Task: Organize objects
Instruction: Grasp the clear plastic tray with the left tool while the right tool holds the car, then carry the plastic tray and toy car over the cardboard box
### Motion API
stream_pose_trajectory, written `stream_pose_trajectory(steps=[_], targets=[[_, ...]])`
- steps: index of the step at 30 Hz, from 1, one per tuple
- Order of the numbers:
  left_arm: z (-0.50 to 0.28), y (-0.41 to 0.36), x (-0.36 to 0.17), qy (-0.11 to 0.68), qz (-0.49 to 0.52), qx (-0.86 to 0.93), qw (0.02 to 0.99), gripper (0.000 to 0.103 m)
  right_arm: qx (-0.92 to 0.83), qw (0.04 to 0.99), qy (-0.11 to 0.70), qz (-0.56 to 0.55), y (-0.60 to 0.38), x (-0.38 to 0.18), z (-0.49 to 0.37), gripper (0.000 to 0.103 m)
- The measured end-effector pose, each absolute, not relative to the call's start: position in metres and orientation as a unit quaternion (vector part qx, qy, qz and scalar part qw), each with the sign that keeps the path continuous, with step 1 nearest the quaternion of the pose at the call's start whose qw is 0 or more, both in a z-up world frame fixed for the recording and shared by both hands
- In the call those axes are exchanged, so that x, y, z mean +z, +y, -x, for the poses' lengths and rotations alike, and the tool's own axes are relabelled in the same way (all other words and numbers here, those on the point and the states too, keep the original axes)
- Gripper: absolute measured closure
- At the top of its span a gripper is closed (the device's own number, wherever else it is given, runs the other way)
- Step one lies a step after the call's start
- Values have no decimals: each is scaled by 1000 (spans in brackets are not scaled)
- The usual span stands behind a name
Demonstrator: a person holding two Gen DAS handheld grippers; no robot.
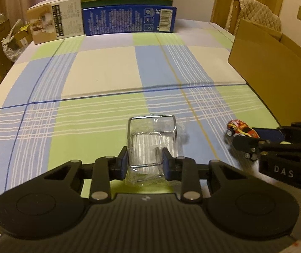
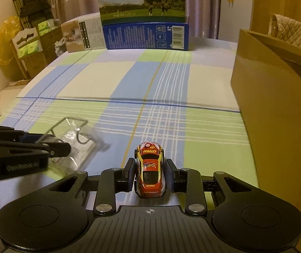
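A clear plastic box [image 1: 152,130] with a thin metal-looking rim sits on the checked tablecloth [image 1: 99,80], and my left gripper [image 1: 144,156] is shut on its near end. From the right wrist view the same clear box [image 2: 80,139] lies at the left with the left gripper [image 2: 51,142] clamped on it. A red and yellow toy car [image 2: 150,168] points away from me on the cloth. My right gripper [image 2: 150,164] is shut on its sides. In the left wrist view the toy car [image 1: 242,129] shows at the right, in the right gripper [image 1: 249,135].
An open brown cardboard box [image 2: 277,105] stands along the table's right side. At the far edge are a blue milk carton case [image 2: 146,33] and a smaller beige box [image 2: 80,35]. Stacked cartons and bags [image 2: 30,48] fill the floor at left.
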State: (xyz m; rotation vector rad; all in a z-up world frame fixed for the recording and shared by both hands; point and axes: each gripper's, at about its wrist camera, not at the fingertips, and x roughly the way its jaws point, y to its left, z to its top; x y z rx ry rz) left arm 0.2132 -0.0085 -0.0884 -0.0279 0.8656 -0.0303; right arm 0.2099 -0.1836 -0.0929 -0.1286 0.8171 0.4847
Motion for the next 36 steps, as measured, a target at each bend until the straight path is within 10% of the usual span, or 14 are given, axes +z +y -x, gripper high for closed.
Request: stream_pose_trajectory(steps=[36], targets=[[-82, -102, 30, 376, 54, -9, 925, 77, 210, 922, 322, 39, -268, 35, -86, 76]])
